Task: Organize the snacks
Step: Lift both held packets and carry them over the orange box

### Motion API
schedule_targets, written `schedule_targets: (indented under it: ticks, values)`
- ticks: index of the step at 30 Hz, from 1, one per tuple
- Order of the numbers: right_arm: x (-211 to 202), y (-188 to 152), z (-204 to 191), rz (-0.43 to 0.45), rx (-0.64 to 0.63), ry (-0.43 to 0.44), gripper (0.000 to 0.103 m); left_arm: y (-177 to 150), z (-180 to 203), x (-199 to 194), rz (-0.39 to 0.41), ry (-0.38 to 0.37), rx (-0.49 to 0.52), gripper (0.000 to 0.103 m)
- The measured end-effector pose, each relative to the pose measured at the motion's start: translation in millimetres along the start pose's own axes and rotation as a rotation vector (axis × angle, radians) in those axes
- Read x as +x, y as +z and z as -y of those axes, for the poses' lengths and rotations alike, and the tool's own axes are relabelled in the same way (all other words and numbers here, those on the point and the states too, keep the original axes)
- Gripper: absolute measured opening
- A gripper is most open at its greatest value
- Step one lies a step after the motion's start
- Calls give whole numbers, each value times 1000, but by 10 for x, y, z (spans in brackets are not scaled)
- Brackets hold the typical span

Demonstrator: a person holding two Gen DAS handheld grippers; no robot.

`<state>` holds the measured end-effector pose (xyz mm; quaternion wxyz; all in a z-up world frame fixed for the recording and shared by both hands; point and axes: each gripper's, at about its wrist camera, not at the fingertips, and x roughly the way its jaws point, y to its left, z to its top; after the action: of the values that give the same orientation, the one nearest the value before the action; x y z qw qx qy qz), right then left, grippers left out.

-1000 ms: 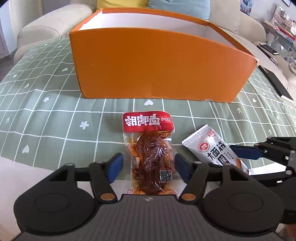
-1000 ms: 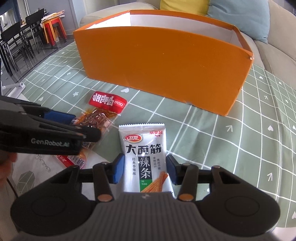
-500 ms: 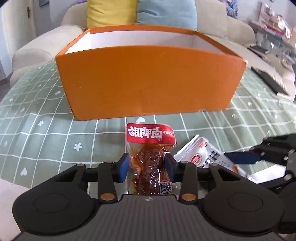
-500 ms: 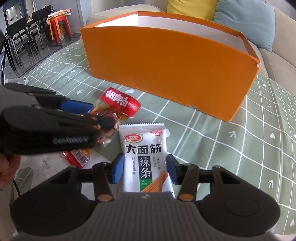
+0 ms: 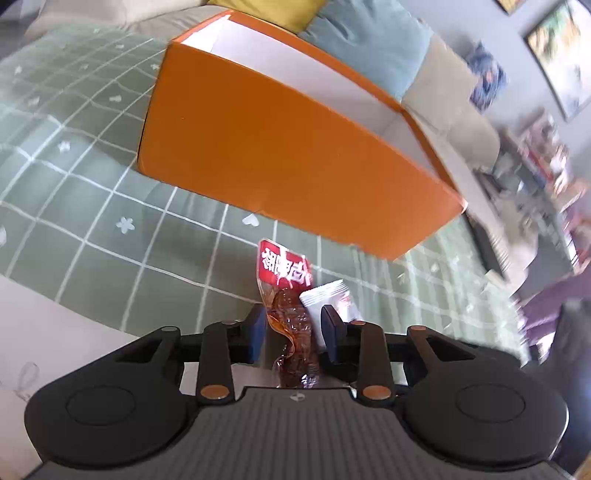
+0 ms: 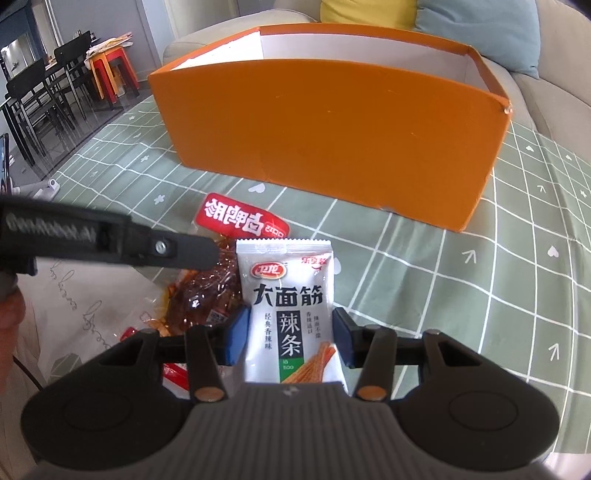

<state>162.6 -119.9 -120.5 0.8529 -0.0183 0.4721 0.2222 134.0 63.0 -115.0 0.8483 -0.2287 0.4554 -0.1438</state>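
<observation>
A clear meat snack packet with a red top sits squeezed and crumpled between the blue pads of my left gripper, whose jaws are closing on it. In the right wrist view the same packet lies under the left gripper's finger. My right gripper is shut on a white spicy-strip packet, which stands just right of the meat packet. The open orange box stands behind both, its white inside showing nothing.
A green checked tablecloth covers the table. A white printed bag lies at the near left, with a red wrapper beside it. A hand shows at the left edge. A sofa with cushions lies behind the box; dining chairs stand far left.
The left gripper's jaws went from wide apart around the meat packet to pinched on it, and the gripper rolled and lifted a little. The right gripper kept its hold on the white packet.
</observation>
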Motion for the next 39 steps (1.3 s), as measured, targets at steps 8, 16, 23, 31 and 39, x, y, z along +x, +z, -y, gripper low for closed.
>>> schedule_targets:
  ticks: [8, 16, 23, 31, 39]
  values:
    - [-13, 3, 85, 3, 67, 27, 47, 29, 65, 102, -56, -60, -51, 36]
    - [-26, -21, 50, 5, 42, 24, 47, -73, 165, 220, -83, 79, 33, 22]
    - [-25, -6, 78, 3, 75, 29, 46, -86, 291, 154, -54, 139, 107, 21]
    - [-65, 5, 170, -17, 141, 18, 46, -20, 370, 25, -30, 245, 222, 20]
    - [-284, 79, 96, 21, 119, 1, 45, 48, 378, -188, 2, 289, 261, 19]
